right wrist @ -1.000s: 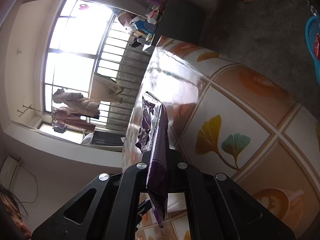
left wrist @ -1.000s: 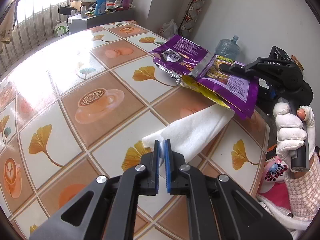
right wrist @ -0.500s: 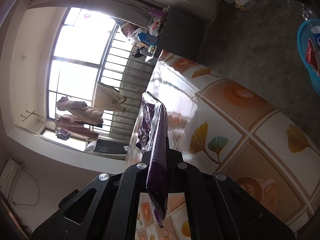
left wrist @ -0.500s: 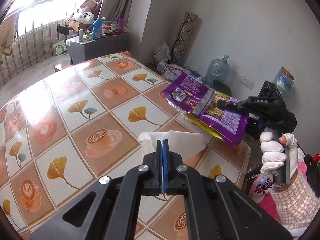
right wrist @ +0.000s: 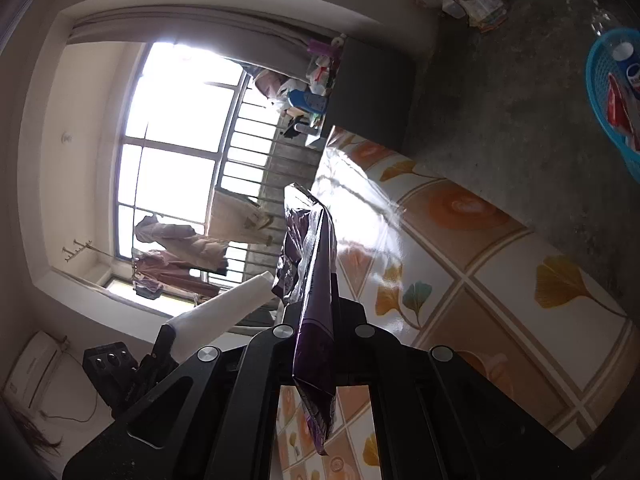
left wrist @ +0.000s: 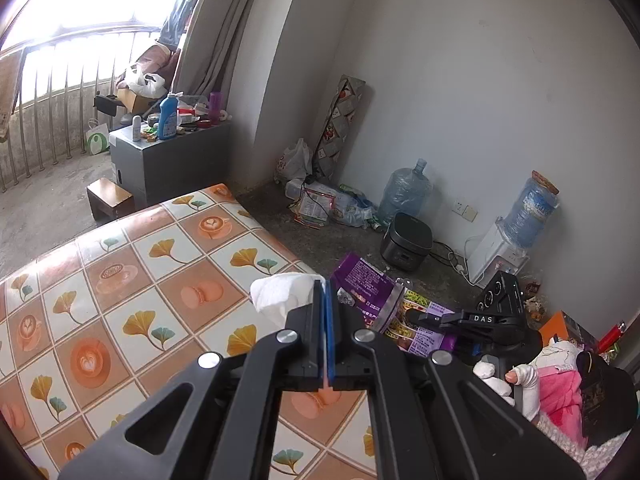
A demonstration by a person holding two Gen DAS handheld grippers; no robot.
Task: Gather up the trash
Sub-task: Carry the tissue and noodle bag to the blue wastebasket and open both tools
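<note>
- The white tissue [left wrist: 282,294] sits pinched between the pads of my left gripper [left wrist: 325,292], its crumpled end bulging out to the left of the tips, clear of the table.
- In the right wrist view the same tissue [right wrist: 224,308] shows as a pale cone sticking up from my left gripper [right wrist: 166,334] at lower left.
- The purple snack wrapper [right wrist: 316,280] is clamped in my right gripper [right wrist: 318,312]; it stands on edge between the jaws, silver lining showing at its far end, and its tail hangs down below the jaws.
- From the left wrist view that wrapper [left wrist: 372,292] is held out flat, with a yellow-printed packet [left wrist: 412,320] caught together with it, both just off the table's near corner.
- My gloved right hand [left wrist: 516,384] grips the handle of the right gripper [left wrist: 416,316].
- Below both tools lies the table [left wrist: 120,300], covered in a glossy cloth of ginkgo leaves and coffee cups.
- On the concrete floor to the right, a blue basket [right wrist: 604,92] holds red and white packaging.
- Against the wall stand a water jug [left wrist: 404,192], a dark rice cooker [left wrist: 406,242] and a water dispenser [left wrist: 508,240].
</note>
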